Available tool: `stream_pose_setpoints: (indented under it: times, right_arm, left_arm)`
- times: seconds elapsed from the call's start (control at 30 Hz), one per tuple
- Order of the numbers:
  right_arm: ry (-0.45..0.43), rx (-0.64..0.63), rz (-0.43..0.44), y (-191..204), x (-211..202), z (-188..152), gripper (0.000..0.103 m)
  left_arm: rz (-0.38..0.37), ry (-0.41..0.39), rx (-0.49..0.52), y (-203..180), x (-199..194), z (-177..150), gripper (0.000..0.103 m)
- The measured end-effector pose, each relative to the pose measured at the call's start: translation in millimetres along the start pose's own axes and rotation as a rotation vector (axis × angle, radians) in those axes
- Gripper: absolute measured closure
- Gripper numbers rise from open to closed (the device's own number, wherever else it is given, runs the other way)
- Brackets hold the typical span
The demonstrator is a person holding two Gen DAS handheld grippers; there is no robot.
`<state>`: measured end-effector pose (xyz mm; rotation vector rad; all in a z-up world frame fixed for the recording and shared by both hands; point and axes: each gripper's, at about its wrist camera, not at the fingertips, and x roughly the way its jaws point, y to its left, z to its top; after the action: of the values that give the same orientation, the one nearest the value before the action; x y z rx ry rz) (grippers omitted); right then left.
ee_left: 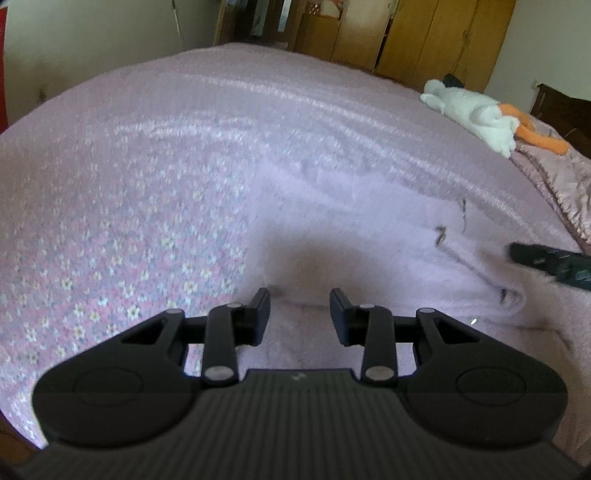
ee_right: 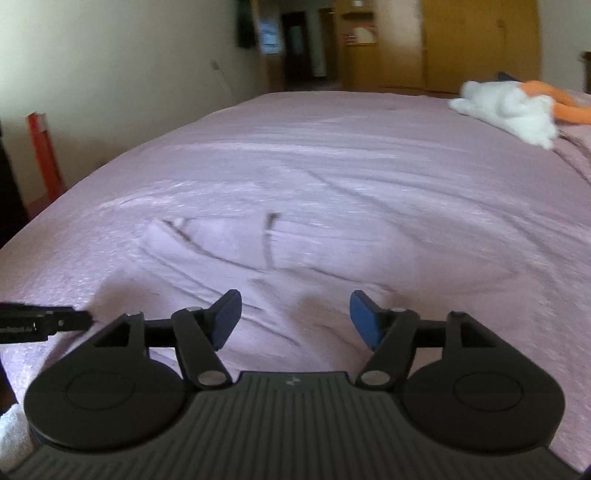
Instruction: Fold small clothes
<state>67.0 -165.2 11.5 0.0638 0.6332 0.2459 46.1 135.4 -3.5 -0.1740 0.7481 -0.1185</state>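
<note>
A pale lilac fuzzy garment [ee_left: 351, 236] with thin dark trim lines lies spread on the pink bedspread [ee_left: 129, 184]. My left gripper [ee_left: 300, 301] hovers open just over the garment's near edge, nothing between its fingers. In the right wrist view the same garment [ee_right: 229, 251] lies ahead, creased, and my right gripper [ee_right: 295, 306] stands open above its near part. The right gripper's black tip [ee_left: 546, 262] shows at the garment's right side in the left wrist view. The left gripper's tip [ee_right: 48, 321] shows at the left edge in the right wrist view.
A white plush toy with orange parts [ee_left: 476, 114] lies at the bed's far right, also the white plush toy [ee_right: 509, 110] in the right wrist view. Wooden wardrobes [ee_left: 424, 33] stand behind the bed. A red post [ee_right: 44, 155] stands by the left wall.
</note>
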Motion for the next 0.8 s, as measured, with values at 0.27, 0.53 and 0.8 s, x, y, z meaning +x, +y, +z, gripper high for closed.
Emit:
stream_pose_setpoints:
  times: [0.27,0.53,0.8]
  right_arm:
    - [0.034,-0.013,-0.042,18,56,-11,0.031]
    - [-0.026,-0.005,-0.074,-1,55,-9,0.094]
    - [-0.182,0.111,-0.164,-59,-14,-14,0.094]
  left_arm:
    - [-0.006,-0.017,0.055,-19,12,16,0.066]
    - [-0.007,0.003,0.051,-30,38,19,0.066]
    - [0.021,0.021,0.055,-28,55,18,0.066]
